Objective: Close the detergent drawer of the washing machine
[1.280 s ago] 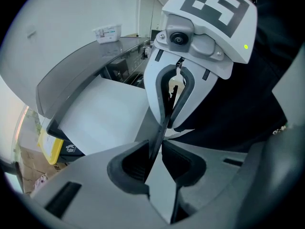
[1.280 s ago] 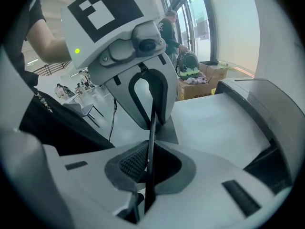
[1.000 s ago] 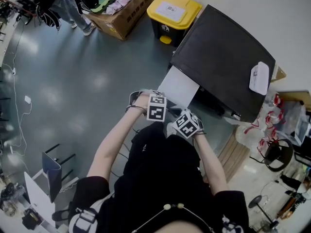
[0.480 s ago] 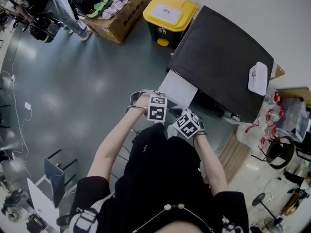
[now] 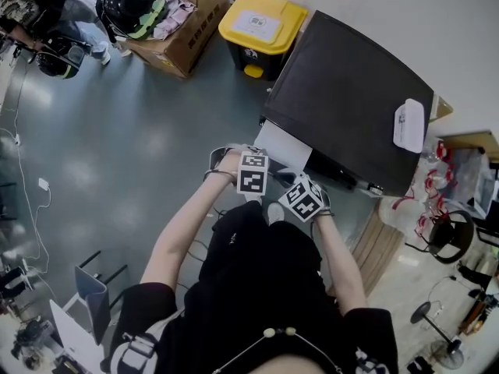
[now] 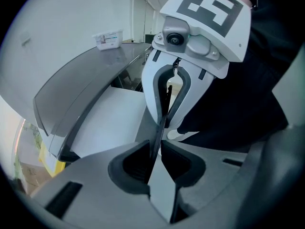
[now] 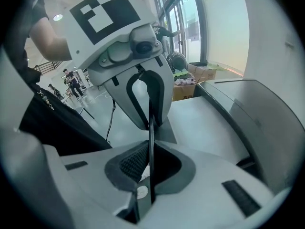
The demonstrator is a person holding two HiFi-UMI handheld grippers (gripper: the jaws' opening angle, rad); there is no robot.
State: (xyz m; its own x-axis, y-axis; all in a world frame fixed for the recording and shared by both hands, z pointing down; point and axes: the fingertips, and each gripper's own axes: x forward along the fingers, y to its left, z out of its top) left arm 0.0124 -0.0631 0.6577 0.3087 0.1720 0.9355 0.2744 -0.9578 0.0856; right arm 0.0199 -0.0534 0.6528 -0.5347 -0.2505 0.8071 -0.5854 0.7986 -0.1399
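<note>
A dark-topped washing machine (image 5: 351, 107) stands ahead of me with its white detergent drawer (image 5: 284, 145) pulled out toward me. Both grippers hold the drawer's thin front panel (image 6: 159, 128) from opposite sides, facing each other. The jaws of my left gripper (image 6: 159, 149) are closing, and their pads press on the panel. On the same panel edge (image 7: 150, 128), my right gripper (image 7: 150, 163) is shut. In the head view the left gripper (image 5: 251, 174) and right gripper (image 5: 300, 197) sit side by side at the drawer's near end, their jaws hidden under the marker cubes.
A yellow-lidded black bin (image 5: 253, 26) and a cardboard box (image 5: 175, 29) with clothes and a helmet stand left of the machine. A small white item (image 5: 408, 125) lies on the machine top. A wooden board (image 5: 382, 248) is at the right, a chair (image 5: 90, 294) at lower left.
The white drawer shows shorter between the grippers and the machine: it has slid in. Both grippers have moved with it toward the machine.
</note>
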